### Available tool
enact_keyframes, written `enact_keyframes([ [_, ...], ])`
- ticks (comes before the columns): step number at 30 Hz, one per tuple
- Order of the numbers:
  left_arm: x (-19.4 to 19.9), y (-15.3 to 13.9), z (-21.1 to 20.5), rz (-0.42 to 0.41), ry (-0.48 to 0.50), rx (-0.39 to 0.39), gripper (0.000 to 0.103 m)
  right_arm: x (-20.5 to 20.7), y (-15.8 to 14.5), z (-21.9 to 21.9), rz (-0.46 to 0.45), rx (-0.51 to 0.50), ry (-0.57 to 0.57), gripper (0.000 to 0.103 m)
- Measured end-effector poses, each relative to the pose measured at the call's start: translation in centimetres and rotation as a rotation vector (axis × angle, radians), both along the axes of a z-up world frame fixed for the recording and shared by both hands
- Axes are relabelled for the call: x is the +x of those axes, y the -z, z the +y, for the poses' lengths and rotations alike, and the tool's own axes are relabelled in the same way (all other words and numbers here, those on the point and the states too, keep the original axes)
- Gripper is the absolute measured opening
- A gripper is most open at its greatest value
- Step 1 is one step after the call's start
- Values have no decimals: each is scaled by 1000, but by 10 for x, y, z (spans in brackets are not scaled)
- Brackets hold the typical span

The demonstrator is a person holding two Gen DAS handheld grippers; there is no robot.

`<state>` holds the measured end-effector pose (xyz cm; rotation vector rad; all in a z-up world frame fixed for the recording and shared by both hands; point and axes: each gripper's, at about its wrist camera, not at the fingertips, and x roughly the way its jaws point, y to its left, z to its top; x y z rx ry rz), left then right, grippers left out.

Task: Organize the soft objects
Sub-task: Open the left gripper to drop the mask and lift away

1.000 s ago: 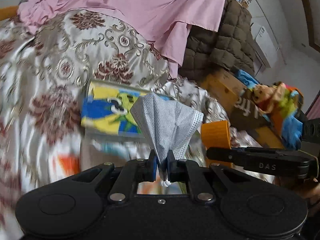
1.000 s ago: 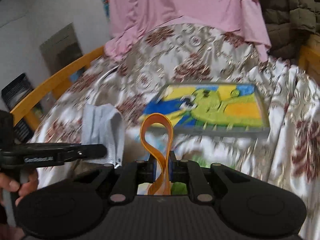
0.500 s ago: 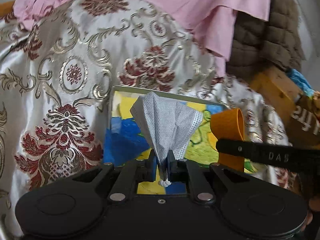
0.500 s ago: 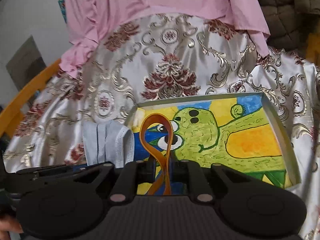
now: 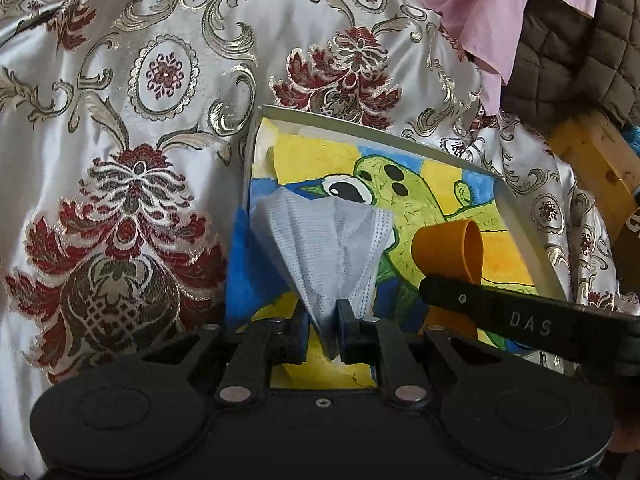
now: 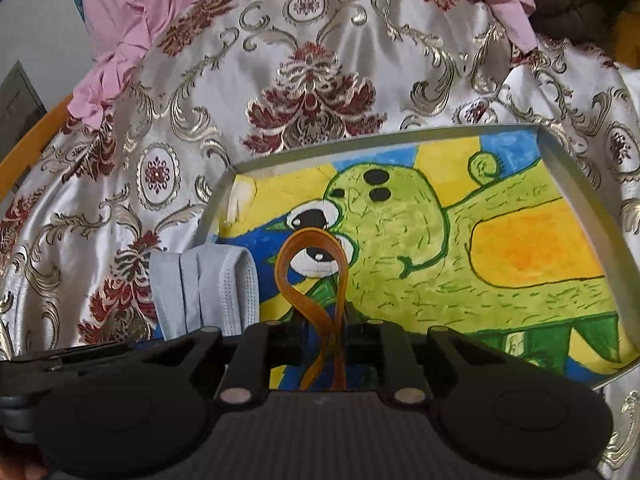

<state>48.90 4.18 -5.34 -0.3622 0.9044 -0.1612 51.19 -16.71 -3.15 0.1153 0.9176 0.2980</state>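
Observation:
My left gripper is shut on a grey-blue face mask, which fans out above the left part of a shallow tray with a green cartoon drawing inside. My right gripper is shut on an orange elastic band, held as an upright loop over the same tray. The band and the right gripper also show in the left wrist view, at the mask's right. The mask shows at the left of the right wrist view.
The tray lies on a white satin bedspread with red and gold flowers. A pink cloth and a brown quilted blanket lie behind it. A wooden bed frame is at the right.
Both grippers have moved forward and down over the tray, still holding the mask and the band. The tray now fills more of both views.

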Motion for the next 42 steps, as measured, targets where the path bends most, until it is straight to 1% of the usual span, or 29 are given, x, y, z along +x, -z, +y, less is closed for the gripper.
enact_keyframes([
  [3,-2,1,1,11,-5,-3,19,-3,2,2,1,-14,-9,26],
  [4,-3,2,1,17,-7,-2,20,-4,2,2,-4,-15,-9,30],
  [6,-6,1,1,26,-21,3,21,-5,1,1,-11,-11,-9,34],
  [8,-10,-2,1,22,-25,8,26,-7,0,-2,-15,-4,-4,41],
  [9,-12,-4,2,18,-29,12,31,-8,0,-3,-16,-4,-4,43],
  [11,-17,-8,3,11,-41,14,36,-12,-4,-5,-27,-7,-4,56],
  [12,-19,-11,4,9,-46,16,39,-15,-7,-7,-37,-11,-3,58],
  [15,-29,-22,5,-9,-56,32,46,-23,-18,-13,-66,-17,0,66],
  [17,-37,-32,7,-28,-64,36,51,-30,-28,-18,-86,-11,6,74],
  [18,-41,-36,8,-37,-69,36,54,-34,-34,-21,-98,-6,6,76],
  [20,-54,-49,11,-65,-84,23,59,-46,-47,-24,-133,-5,-1,82],
  [21,-60,-54,12,-79,-87,14,62,-53,-54,-25,-157,-8,-6,84],
  [23,-75,-69,14,-116,-100,1,67,-70,-68,-26,-204,-15,-19,92],
  [25,-92,-85,16,-162,-119,-13,74,-87,-82,-26,-241,-17,-27,96],
  [28,-119,-107,16,-226,-137,-36,80,-115,-105,-26,-311,-13,-33,100],
  [30,-139,-122,16,-275,-143,-34,83,-136,-122,-27,-376,-19,-34,103],
  [37,-211,-164,11,-452,-169,1,97,-206,-170,-36,-555,-4,22,103],
  [42,-263,-183,4,-568,-177,19,100,-254,-188,-43,-632,22,47,103],
])
